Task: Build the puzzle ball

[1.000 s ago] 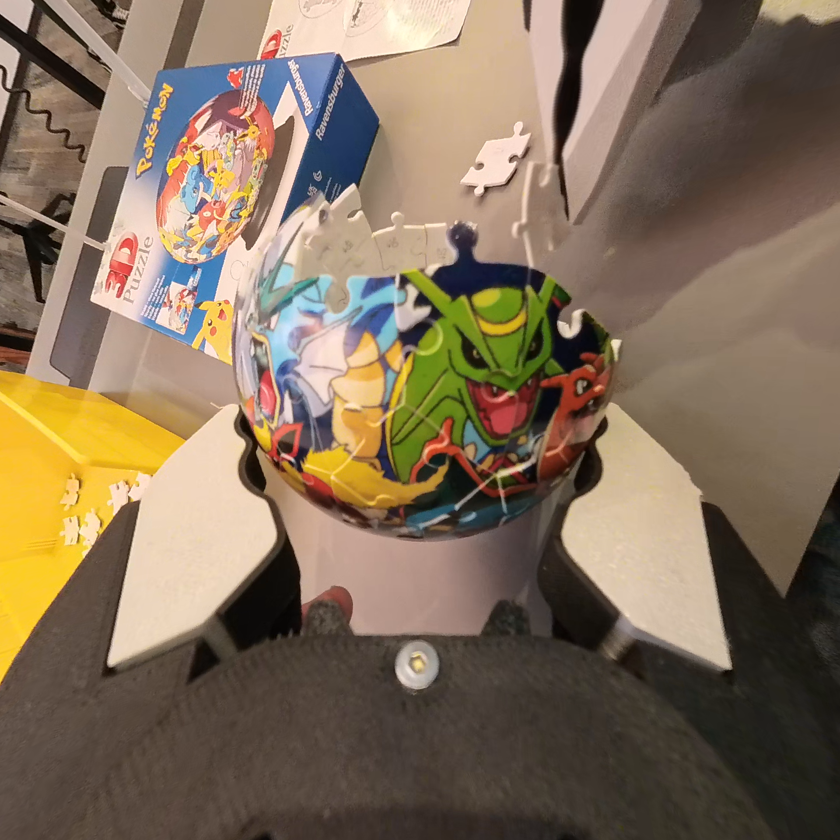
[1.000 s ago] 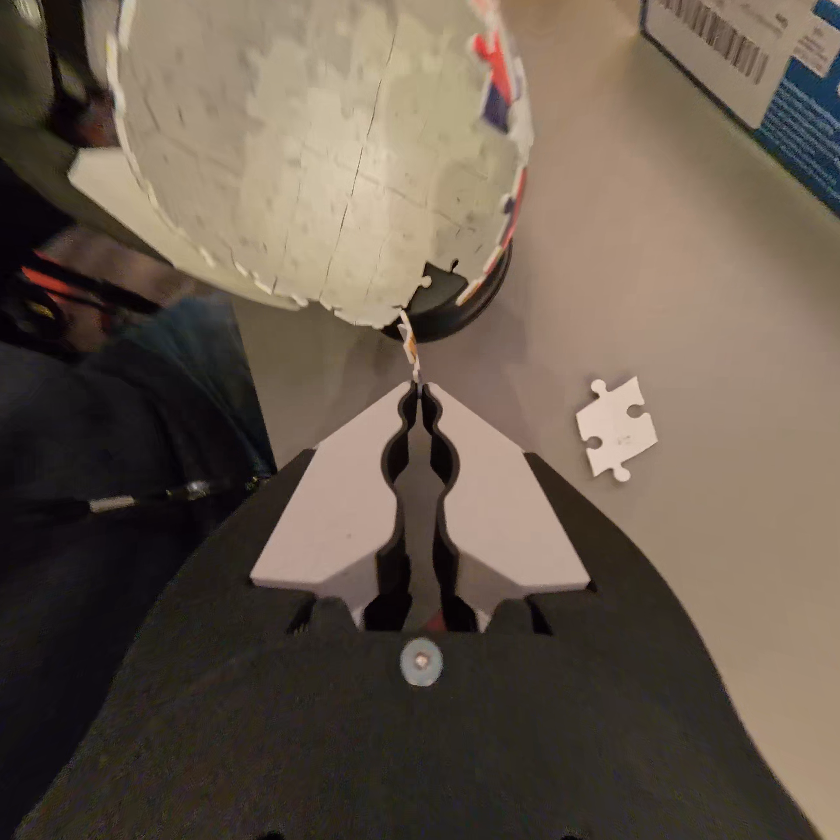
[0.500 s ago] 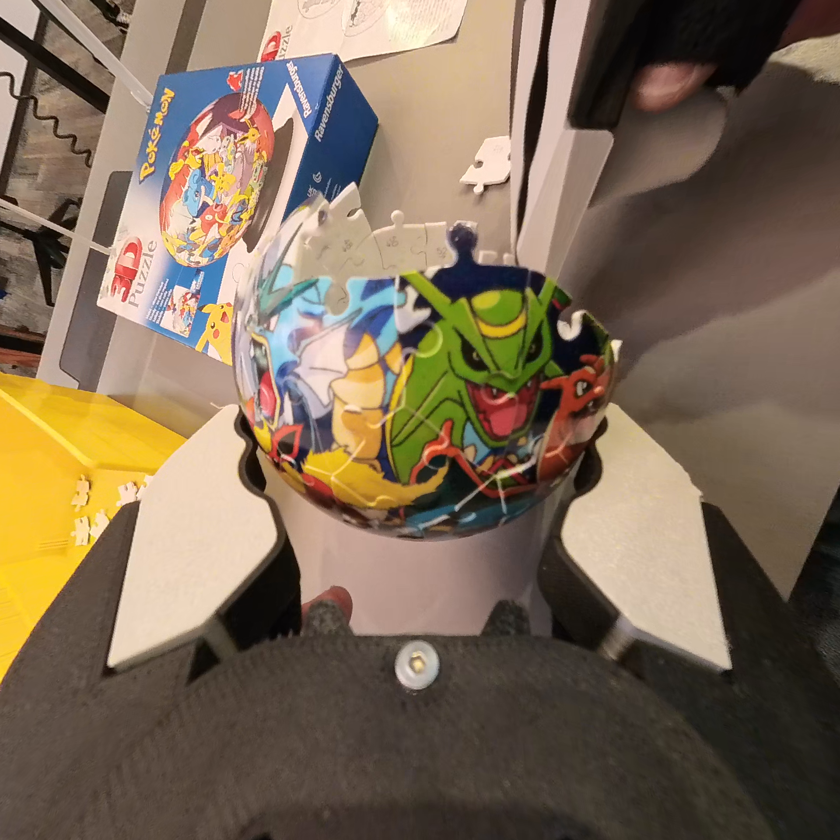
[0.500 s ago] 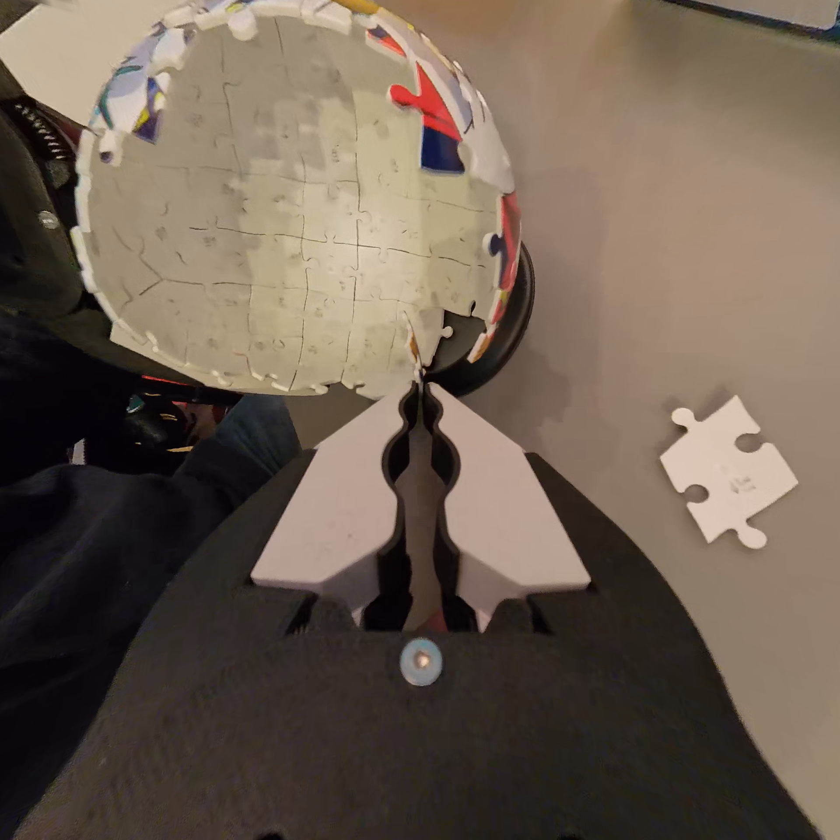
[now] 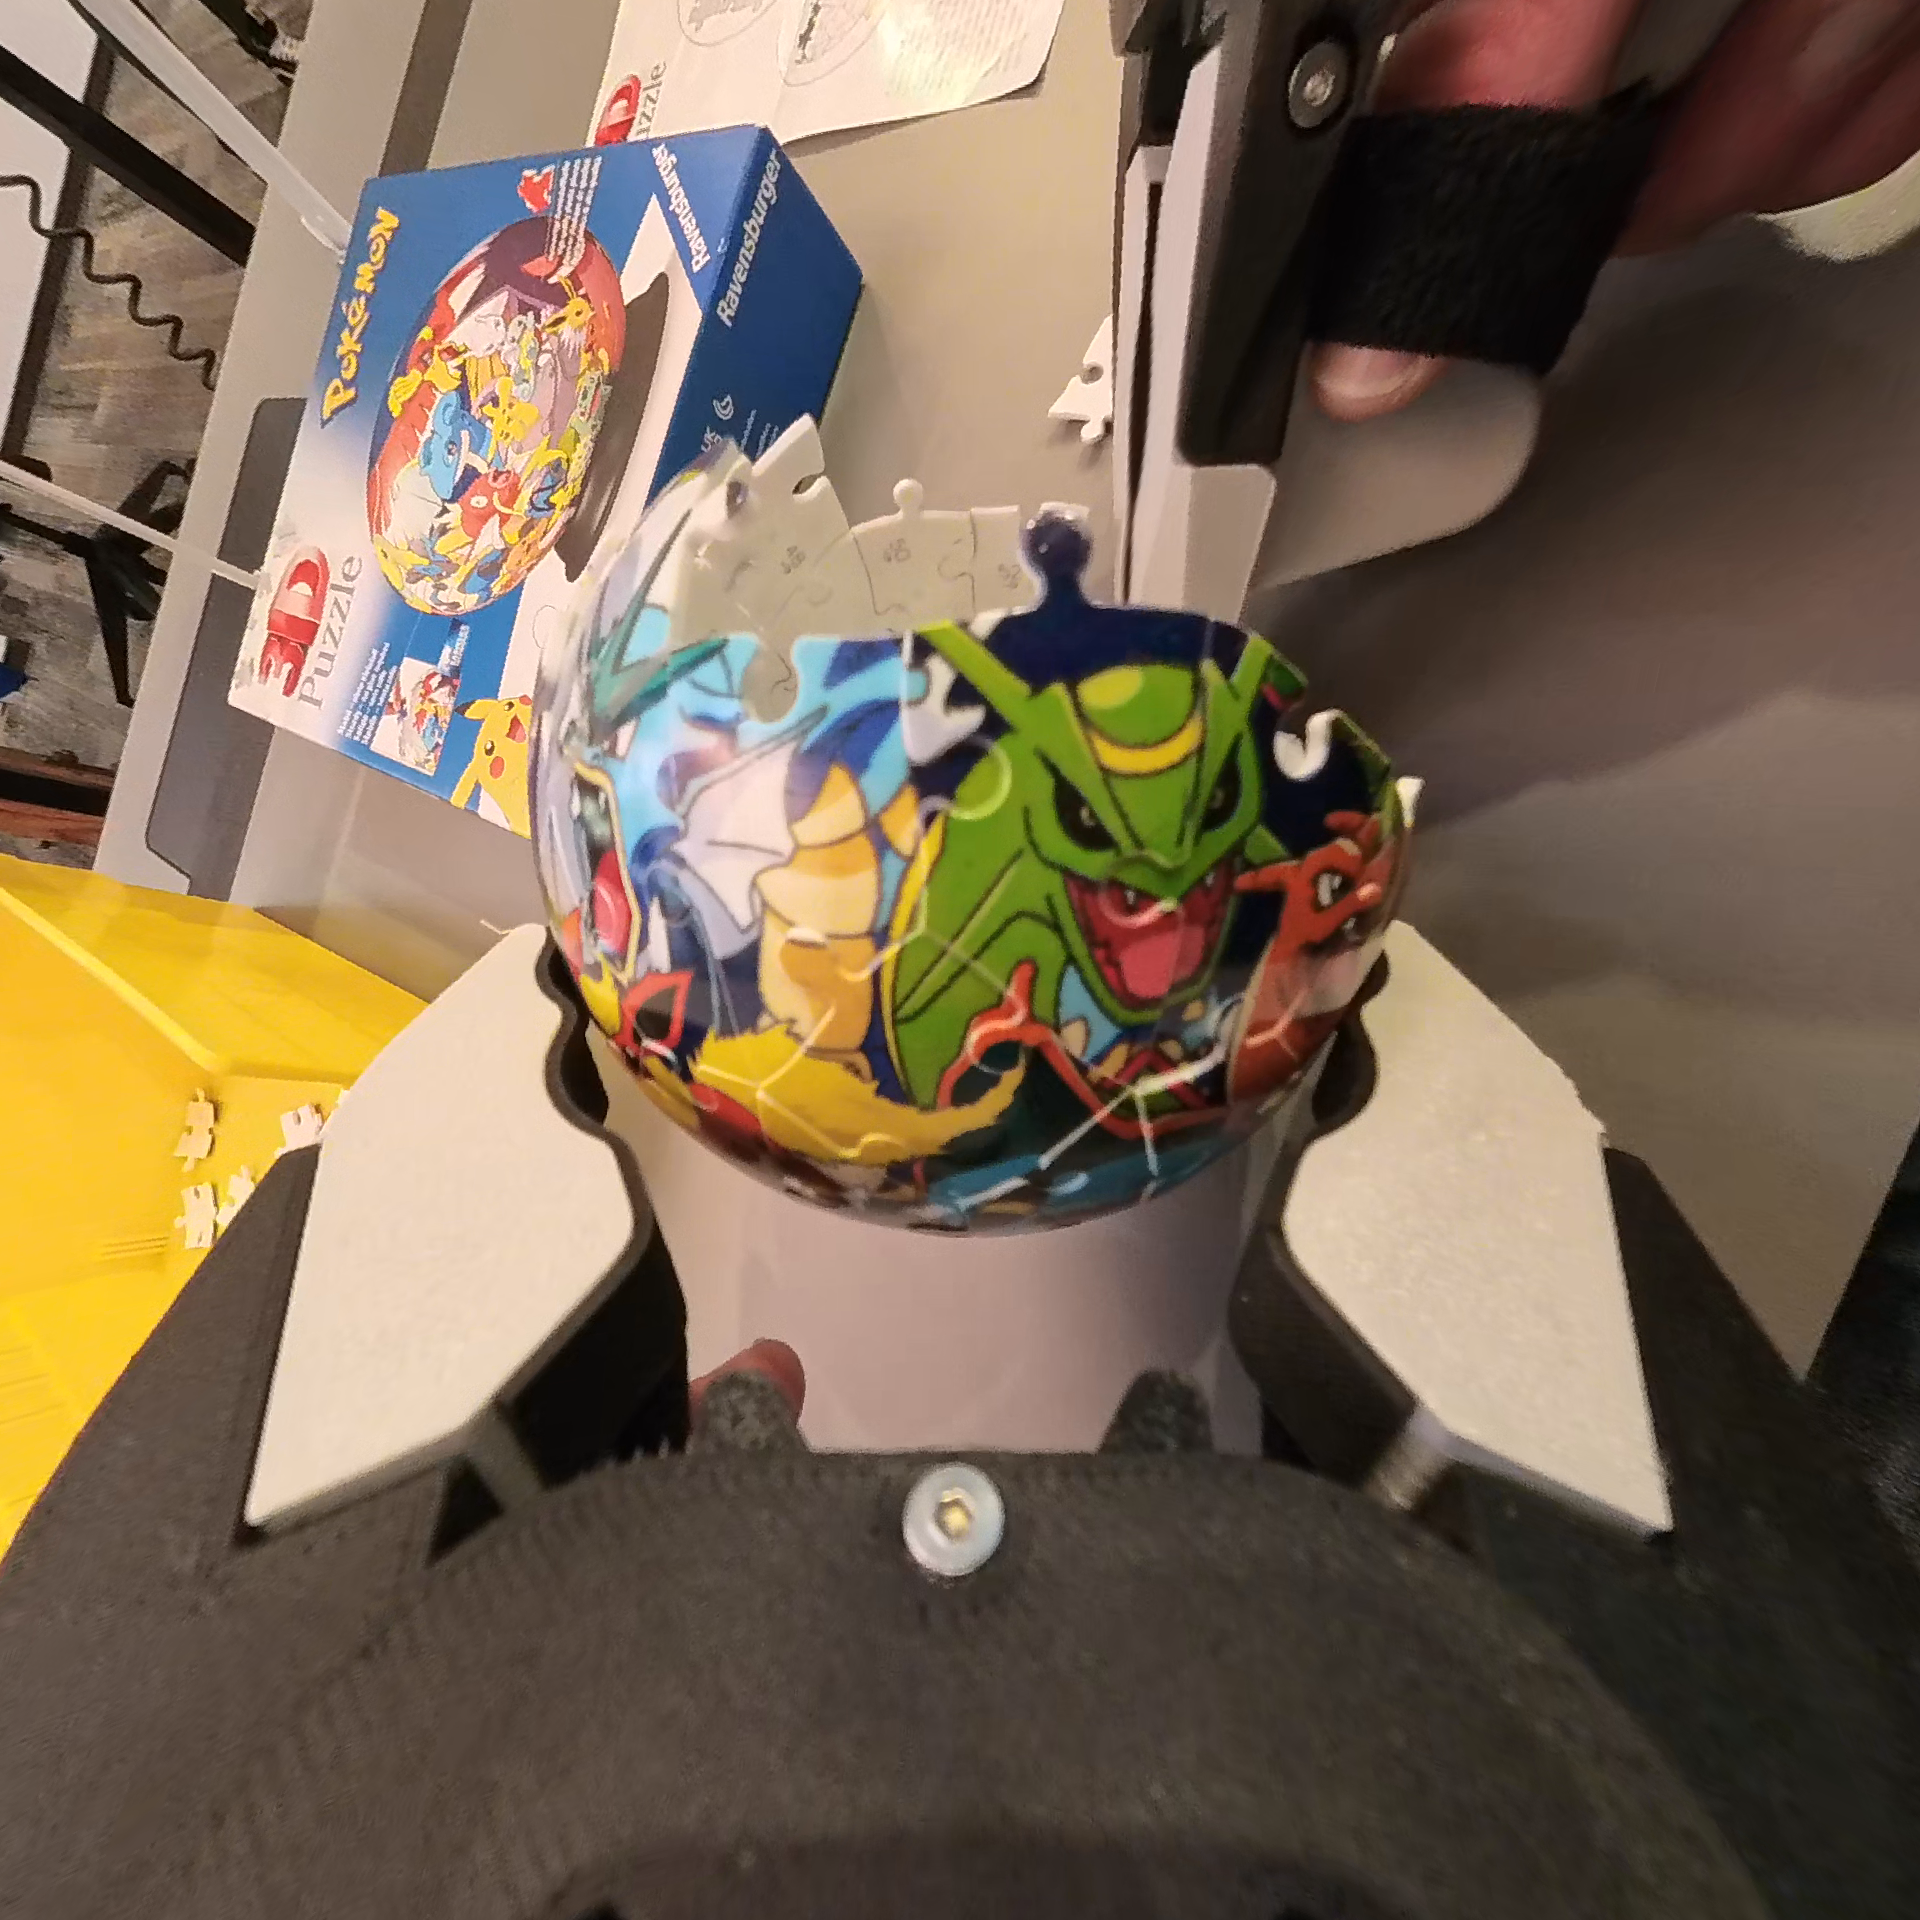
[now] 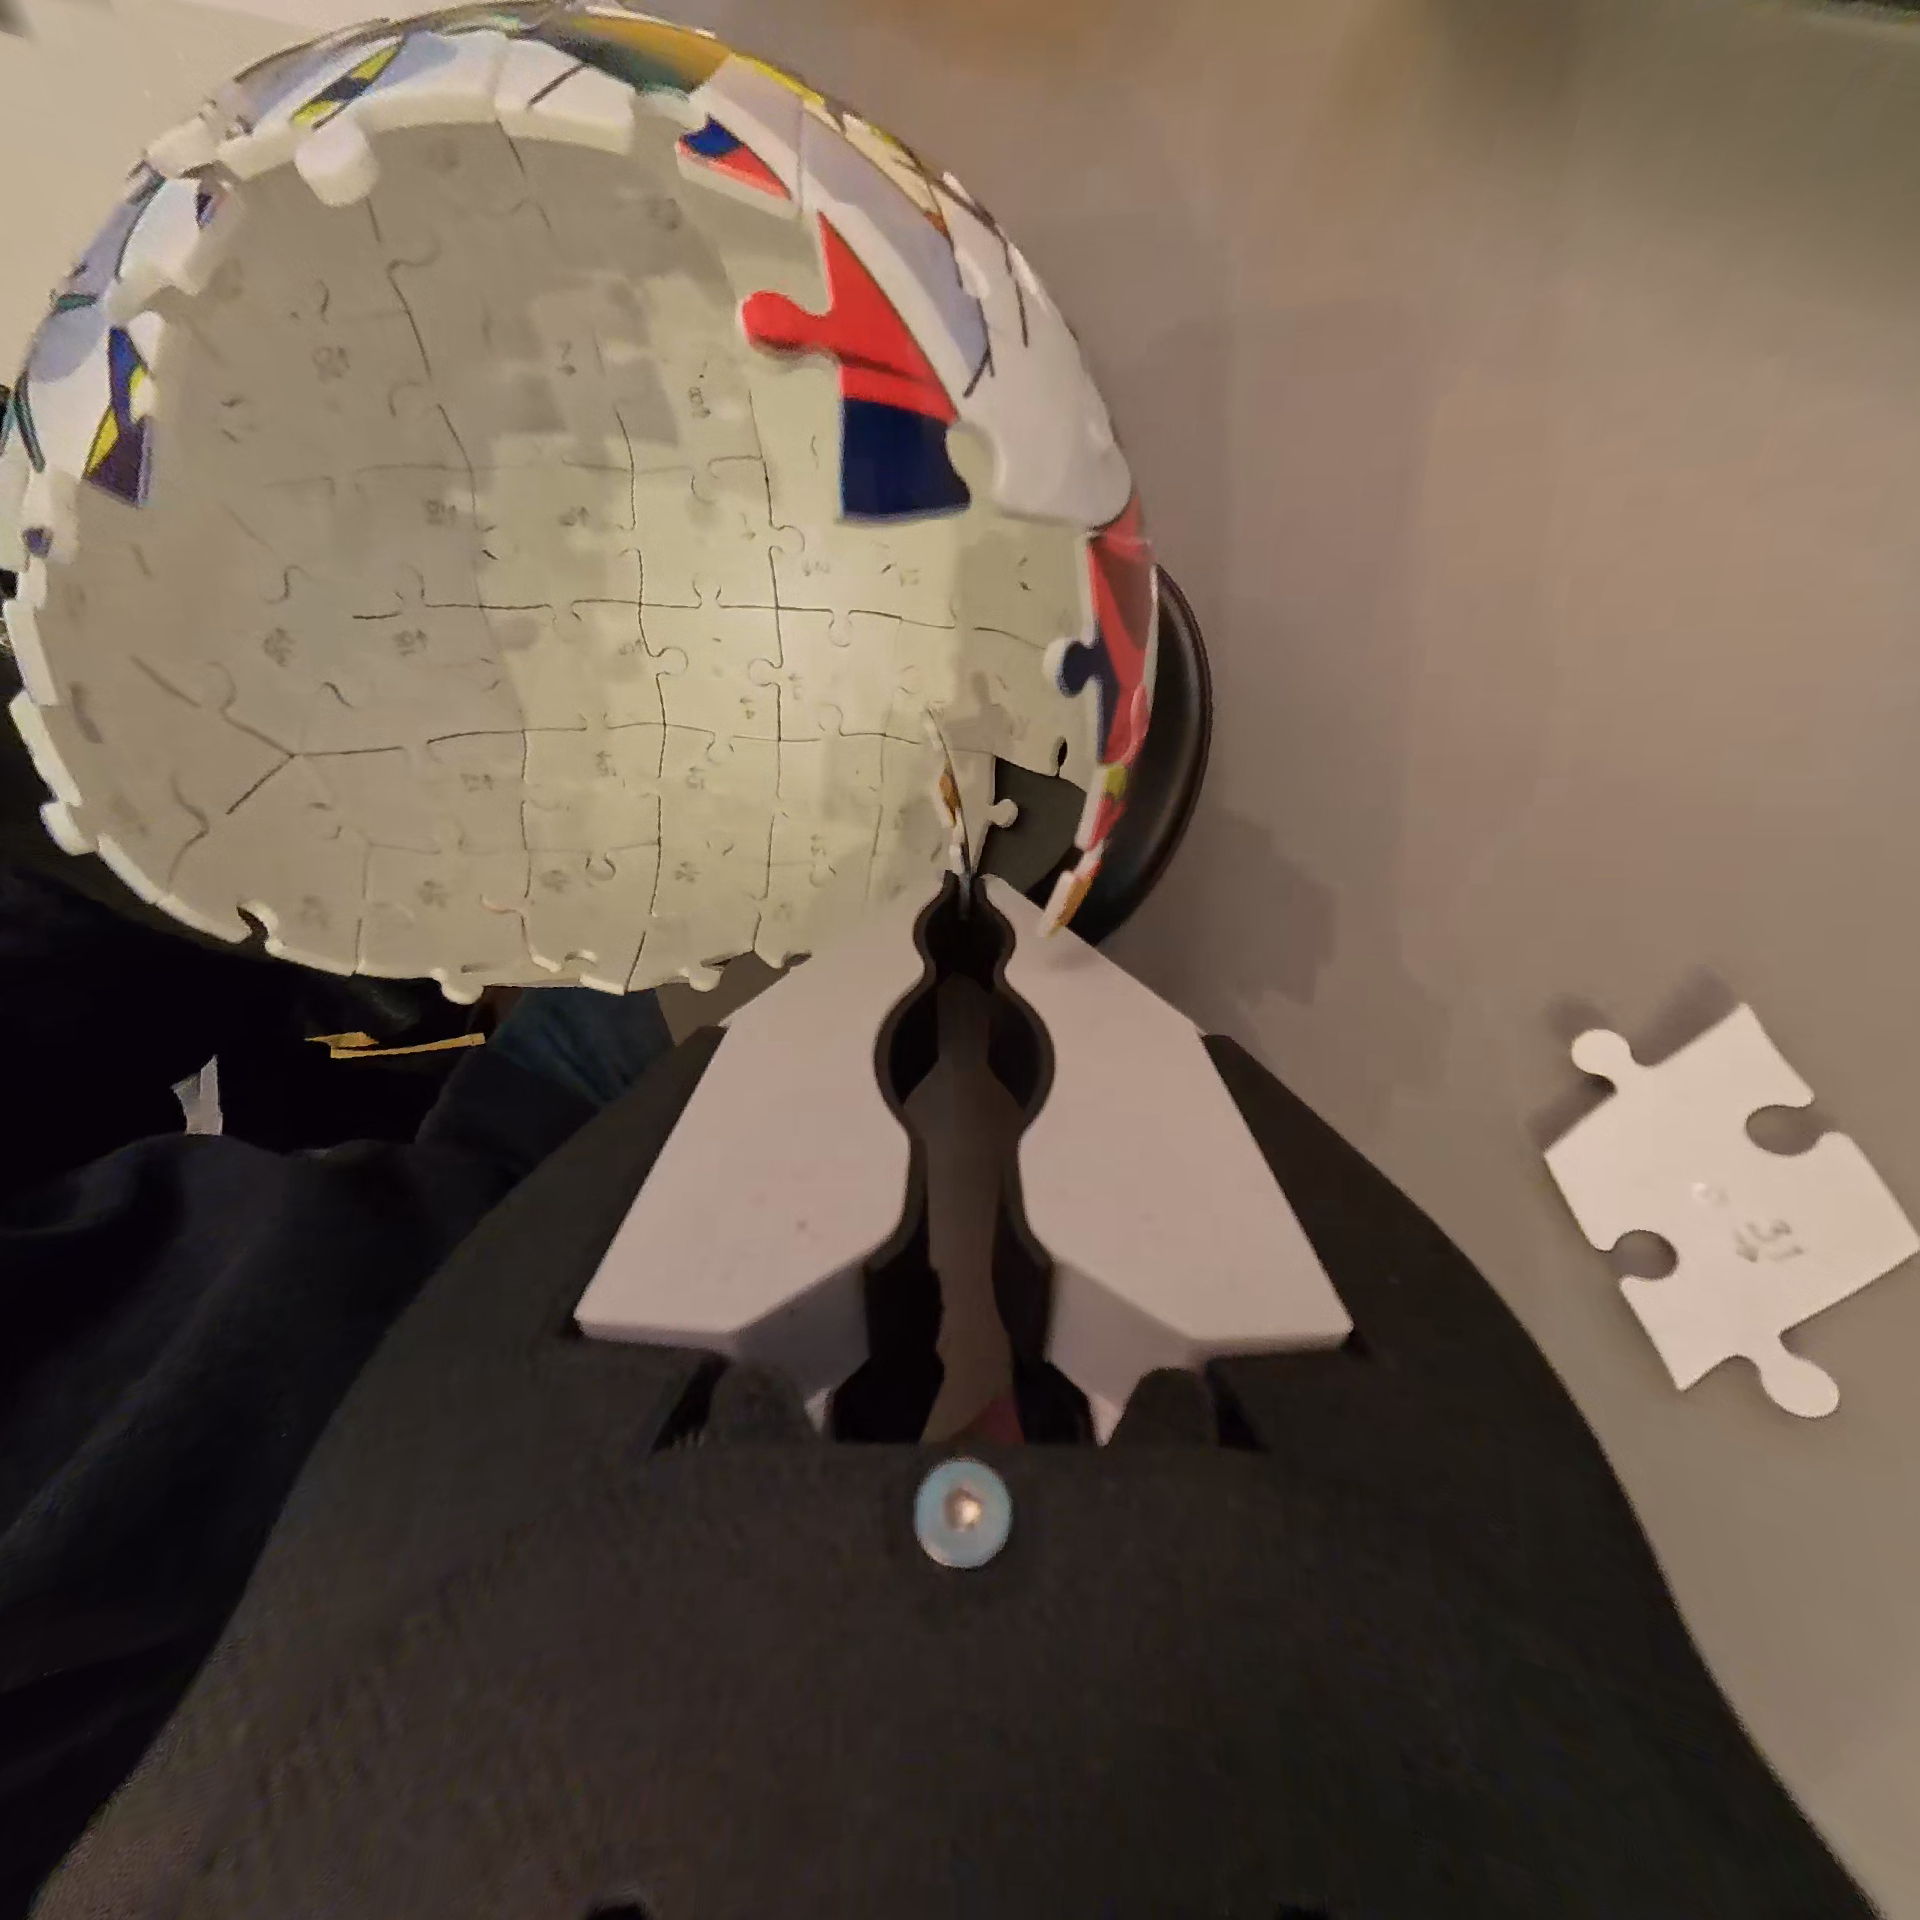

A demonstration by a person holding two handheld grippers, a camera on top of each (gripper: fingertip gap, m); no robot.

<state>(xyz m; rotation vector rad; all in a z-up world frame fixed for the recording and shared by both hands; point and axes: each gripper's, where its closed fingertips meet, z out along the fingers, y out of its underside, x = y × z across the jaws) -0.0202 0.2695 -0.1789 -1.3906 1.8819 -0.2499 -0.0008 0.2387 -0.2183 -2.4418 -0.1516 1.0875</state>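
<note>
The left gripper (image 5: 966, 1029) was clamped on the half-built puzzle ball (image 5: 966, 894), its two pale fingers (image 5: 457, 1164) pressing the ball's left and right flanks and holding it above the grey table (image 5: 977, 312). The ball's printed outside, with a green creature and a blue and yellow one, faced the left wrist camera; its jagged open rim pointed away toward the far side, where white piece backs stood up.

The right gripper (image 6: 966, 883) was closed on a single puzzle piece (image 6: 958, 821), seen edge-on between its tips. That piece met the near right part of the ball's rim, beside a small notch in the shell. From the right wrist view the hollow white inside of the ball (image 6: 499, 623) filled the upper left, with a black round stand (image 6: 1174, 748) just behind its right edge.

A loose white puzzle piece (image 6: 1725, 1205) lay face down on the table to the right of the right gripper, well apart from the ball. In the left wrist view the blue puzzle box (image 5: 540, 457) lay at the far left of the table, a printed sheet (image 5: 831, 62) lay beyond it, and a yellow tray (image 5: 125, 1091) at the near left held several small white pieces (image 5: 208, 1174)
</note>
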